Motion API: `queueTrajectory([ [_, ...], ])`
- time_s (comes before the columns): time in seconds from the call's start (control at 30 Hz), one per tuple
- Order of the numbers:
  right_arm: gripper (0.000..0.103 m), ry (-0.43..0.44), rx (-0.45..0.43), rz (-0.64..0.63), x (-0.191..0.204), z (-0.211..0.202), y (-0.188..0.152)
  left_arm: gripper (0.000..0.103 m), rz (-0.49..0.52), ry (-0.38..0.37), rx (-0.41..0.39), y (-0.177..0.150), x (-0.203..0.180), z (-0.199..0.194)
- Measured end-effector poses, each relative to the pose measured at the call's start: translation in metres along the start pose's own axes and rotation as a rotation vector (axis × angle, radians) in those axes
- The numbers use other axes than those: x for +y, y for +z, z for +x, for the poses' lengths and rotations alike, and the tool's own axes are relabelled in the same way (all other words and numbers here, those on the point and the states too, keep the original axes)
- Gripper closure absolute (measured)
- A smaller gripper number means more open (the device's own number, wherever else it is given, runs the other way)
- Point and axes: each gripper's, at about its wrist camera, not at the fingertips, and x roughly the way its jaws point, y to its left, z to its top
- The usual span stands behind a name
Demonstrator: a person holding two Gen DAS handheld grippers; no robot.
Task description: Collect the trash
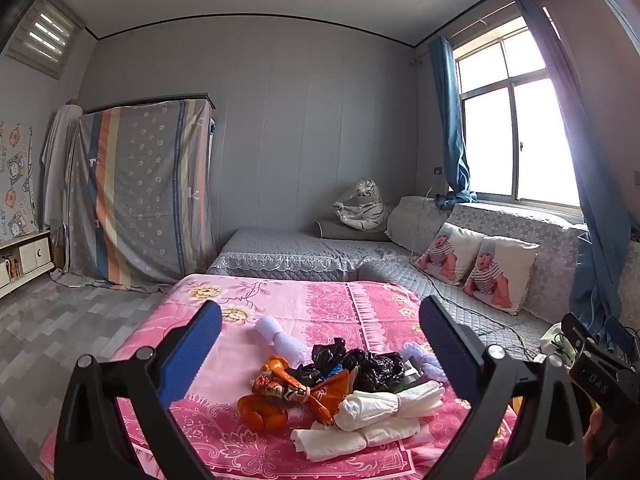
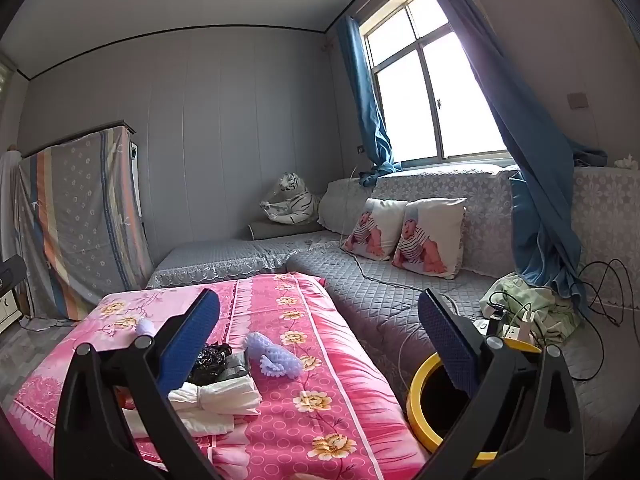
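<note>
I judge the collecting not yet begun: the trash lies heaped on the pink bedspread, and my yellow-rimmed bin stands just beside the bed, its mouth open. My left tool and right tool are both spread wide, gripping nothing. Next I must close on one piece. The white paper bundles lie nearest, touching the black bag and the orange wrapper. Loose cables trail on the grey sofa behind the bin.
</note>
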Motion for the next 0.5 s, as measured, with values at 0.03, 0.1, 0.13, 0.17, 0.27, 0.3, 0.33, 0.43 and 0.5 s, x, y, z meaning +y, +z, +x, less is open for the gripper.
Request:
queueTrajectory([
  [0.03,0.008,0.0,0.0,0.0,0.0,0.0002,-0.0001,0.008,-0.001,-0.001,0.001,0.0001,0.0001,0.0002],
  [0.1,0.008,0.001,0.0,-0.001,0.0004,0.0004,-0.0005,0.008,-0.002,-0.004,0.005,0.0004,0.0002,0.0007],
  [0.13,0.008,0.002,0.0,-0.002,0.0006,0.0004,-0.0006,0.008,-0.002,-0.002,0.006,0.0006,0.0002,0.0009],
  [0.17,0.008,0.003,-0.001,-0.002,0.0008,0.0002,-0.0008,0.008,-0.002,-0.001,0.007,0.0007,0.0002,0.0012],
  [0.27,0.008,0.005,-0.002,-0.001,0.0018,-0.0006,0.0,0.008,-0.005,-0.004,0.013,0.0011,0.0006,0.0021],
  [0.3,0.008,0.005,-0.002,-0.001,0.0025,-0.0012,0.0012,0.008,-0.008,0.006,0.017,-0.0034,0.0034,0.0051],
  [0.33,0.008,0.002,0.003,0.001,0.0019,0.0008,0.0031,0.008,-0.009,0.006,0.019,-0.0036,0.0036,0.0057],
  [0.43,0.008,0.002,0.003,0.001,-0.0007,-0.0016,0.0011,0.008,-0.015,0.012,0.024,-0.0021,0.0038,0.0053],
  [0.5,0.008,0.0,0.004,0.002,-0.0004,-0.0013,0.0018,0.008,-0.014,0.015,0.024,-0.0019,0.0042,0.0056],
])
